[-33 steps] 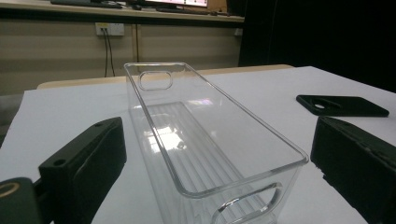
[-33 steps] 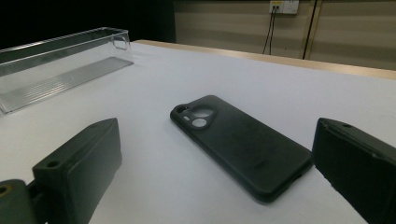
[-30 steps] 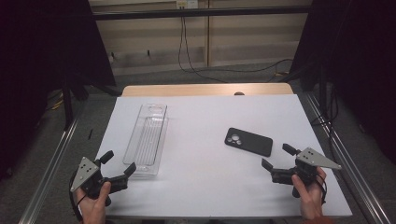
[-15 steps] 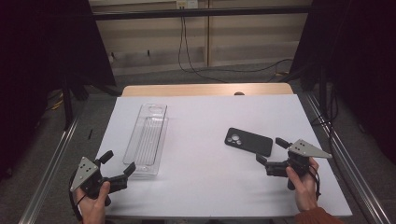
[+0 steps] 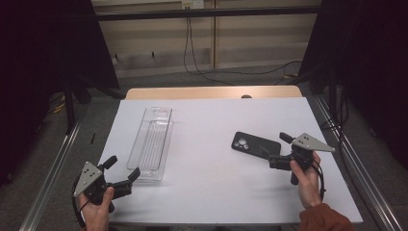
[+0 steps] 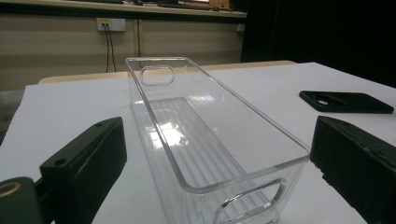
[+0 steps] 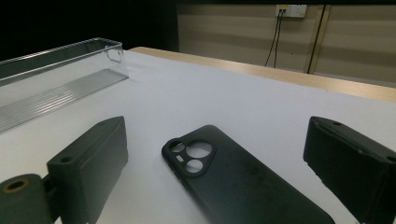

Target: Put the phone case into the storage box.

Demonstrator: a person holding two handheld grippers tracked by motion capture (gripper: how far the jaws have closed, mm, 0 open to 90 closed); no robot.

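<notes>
The right gripper (image 5: 279,150) has just been closing its spread jaws around the near end of the black phone case (image 5: 256,145), which lies flat on the white table (image 5: 207,144), not pinched yet, well apart from the clear tray (image 5: 151,143).
</notes>
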